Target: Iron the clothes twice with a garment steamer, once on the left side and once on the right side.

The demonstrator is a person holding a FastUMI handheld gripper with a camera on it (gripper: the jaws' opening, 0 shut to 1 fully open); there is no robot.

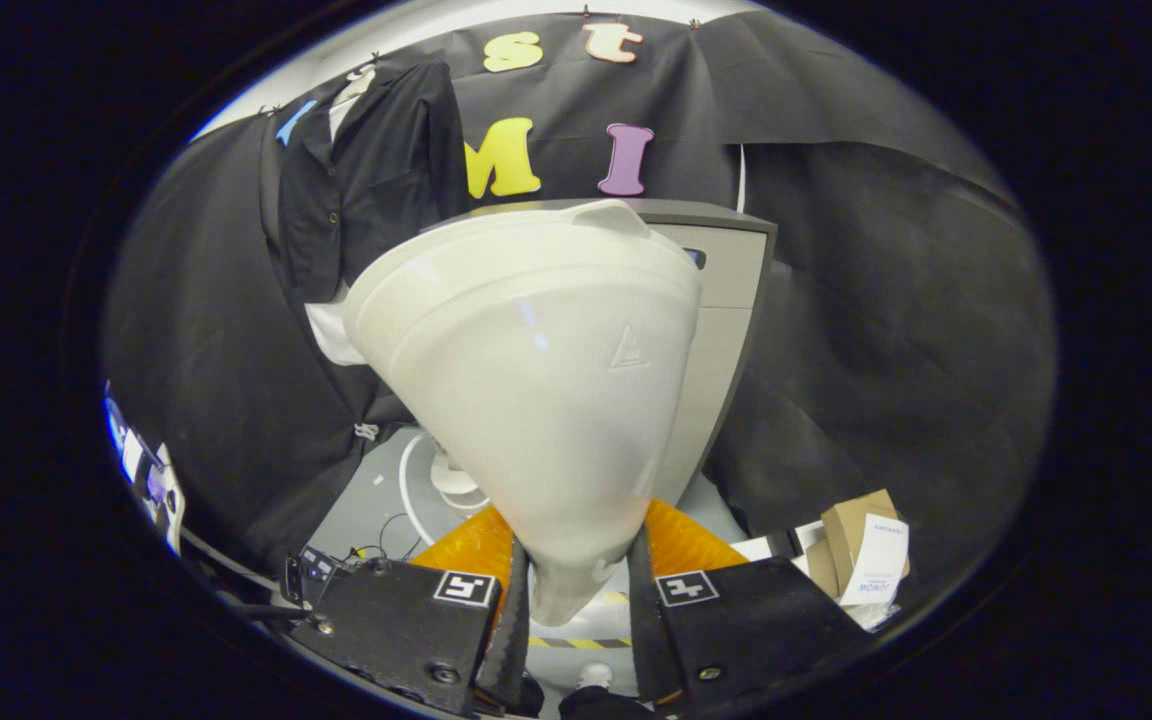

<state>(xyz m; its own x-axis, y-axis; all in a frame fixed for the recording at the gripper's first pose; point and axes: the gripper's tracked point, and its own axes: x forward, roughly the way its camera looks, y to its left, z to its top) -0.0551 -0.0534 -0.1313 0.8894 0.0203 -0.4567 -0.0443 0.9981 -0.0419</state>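
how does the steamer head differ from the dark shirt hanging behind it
The steamer head is white, hard and glossy; the dark shirt is black, soft and creased. The steamer head sits clamped between the fingers of the gripper, close up; the shirt hangs on the booth wall beyond it, apart from the head. Both stand roughly upright.

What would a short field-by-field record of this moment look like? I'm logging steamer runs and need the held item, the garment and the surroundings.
held item: white cone-shaped plastic steamer head, narrow neck between the gripper jaws, wide end pointing away
jaws: closed on the neck from both sides
garment: dark shirt hanging on the booth wall, beyond the steamer head and to its left, apart from it
behind the head: grey upright cabinet
floor items: brown cardboard box to the right
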